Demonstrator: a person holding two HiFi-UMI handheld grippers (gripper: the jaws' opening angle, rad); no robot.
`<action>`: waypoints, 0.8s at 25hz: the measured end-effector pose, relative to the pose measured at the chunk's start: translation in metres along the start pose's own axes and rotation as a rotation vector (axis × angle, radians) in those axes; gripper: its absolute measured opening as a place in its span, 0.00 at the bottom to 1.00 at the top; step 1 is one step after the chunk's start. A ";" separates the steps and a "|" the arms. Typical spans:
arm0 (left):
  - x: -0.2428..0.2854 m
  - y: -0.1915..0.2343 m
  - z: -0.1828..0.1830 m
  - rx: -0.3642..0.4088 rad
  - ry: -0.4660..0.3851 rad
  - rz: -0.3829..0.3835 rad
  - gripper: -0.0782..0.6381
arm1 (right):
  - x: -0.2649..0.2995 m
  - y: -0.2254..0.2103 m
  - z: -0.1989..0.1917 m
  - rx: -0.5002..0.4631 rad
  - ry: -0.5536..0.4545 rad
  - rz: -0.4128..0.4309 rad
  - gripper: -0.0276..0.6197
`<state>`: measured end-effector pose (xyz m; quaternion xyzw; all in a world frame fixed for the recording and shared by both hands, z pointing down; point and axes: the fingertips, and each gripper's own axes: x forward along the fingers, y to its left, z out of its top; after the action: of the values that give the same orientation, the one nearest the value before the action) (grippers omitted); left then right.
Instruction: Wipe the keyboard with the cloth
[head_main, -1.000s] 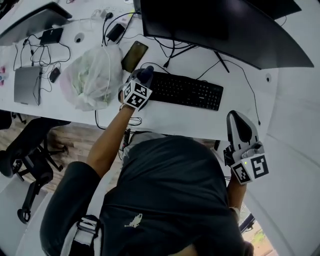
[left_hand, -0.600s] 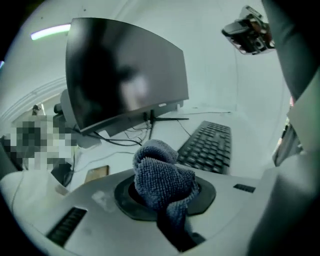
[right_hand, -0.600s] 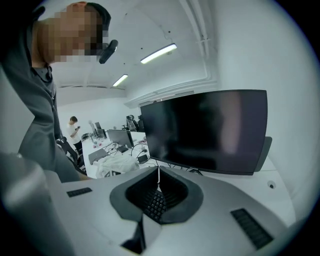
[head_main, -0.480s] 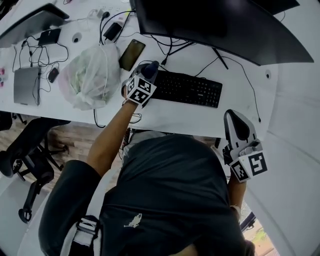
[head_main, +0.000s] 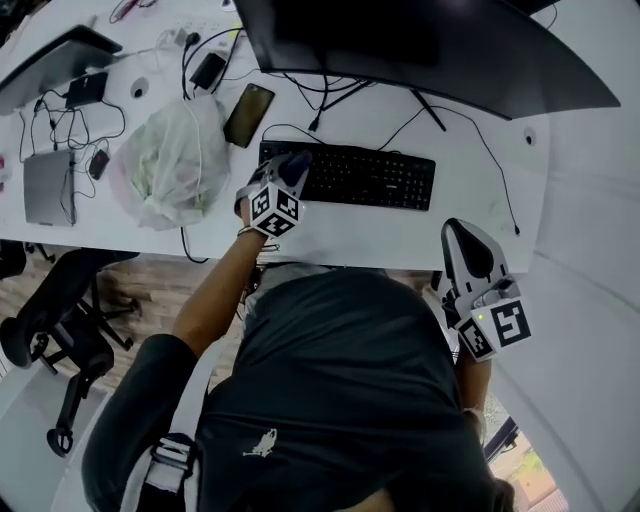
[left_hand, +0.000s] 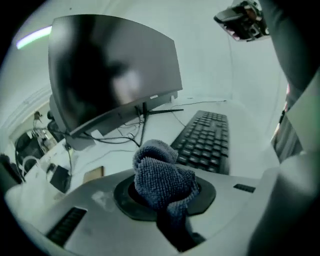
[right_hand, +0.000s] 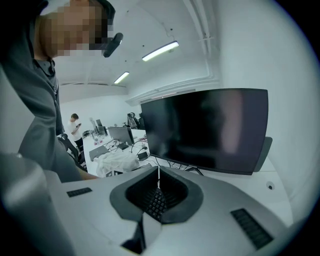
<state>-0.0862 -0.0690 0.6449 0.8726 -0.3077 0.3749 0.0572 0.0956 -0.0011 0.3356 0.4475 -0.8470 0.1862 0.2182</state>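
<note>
Leftward, a bunched blue-grey terry cloth (left_hand: 162, 177) is gripped in the left claw (head_main: 290, 170), which is held over the left end of the flat black keyboard (head_main: 370, 178) on the white bench (head_main: 350, 235). Off the bench's near right corner, the right claw (head_main: 462, 240) is seen with its jaws pressed together.

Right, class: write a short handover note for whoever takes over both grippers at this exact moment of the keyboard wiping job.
Left gripper: shut on the bunched grey cloth, at the left end of the keyboard.
Right gripper: shut and empty, held off the near edge of the desk, to the right of the keyboard.
Done: the cloth is in the grip and at the keyboard. How much has been wiped cannot be told.
Left: probably run the cloth along the keys toward the right end, then put it down.
</note>
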 end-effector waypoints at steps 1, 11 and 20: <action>0.006 0.020 0.009 0.026 0.004 0.037 0.20 | 0.003 0.004 0.002 -0.011 -0.001 0.012 0.06; -0.010 -0.063 -0.022 0.126 0.109 -0.096 0.19 | -0.007 -0.006 -0.004 -0.003 0.017 -0.023 0.06; 0.023 0.006 0.015 -0.086 0.043 -0.061 0.19 | 0.000 0.013 -0.010 -0.045 0.034 0.023 0.06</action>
<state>-0.0679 -0.0907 0.6493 0.8701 -0.2956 0.3780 0.1123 0.0867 0.0108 0.3428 0.4296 -0.8522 0.1773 0.2402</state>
